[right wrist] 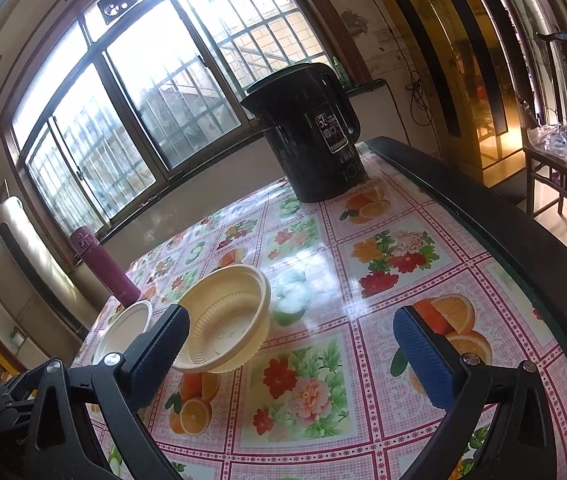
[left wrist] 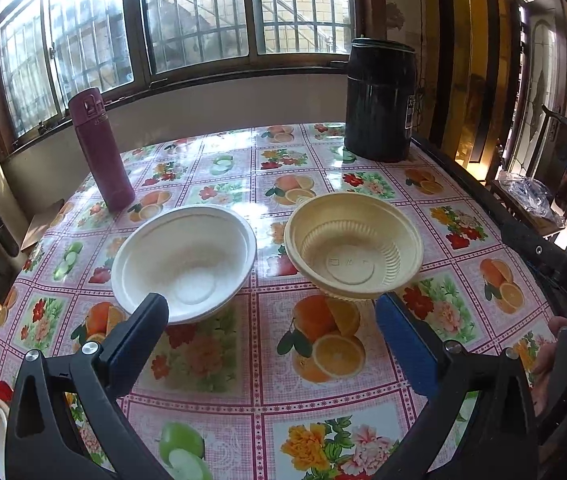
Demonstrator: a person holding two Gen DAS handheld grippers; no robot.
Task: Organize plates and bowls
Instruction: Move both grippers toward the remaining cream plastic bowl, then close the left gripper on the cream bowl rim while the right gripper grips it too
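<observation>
A white bowl (left wrist: 184, 261) and a cream ribbed bowl (left wrist: 353, 246) are sitting side by side, apart, near the middle of the fruit-print tablecloth (left wrist: 243, 360). The left gripper (left wrist: 271, 318) is hovering just before them, its fingers spread wide and holding nothing. The right gripper (right wrist: 289, 342) is likewise gaping empty, the cream bowl (right wrist: 225, 320) showing behind its left finger. Only the left view is showing both bowls whole; the right is cropping the white bowl (right wrist: 127, 332). A maroon flask (left wrist: 101, 148) and black kettle (right wrist: 309, 132) are standing farther back.
</observation>
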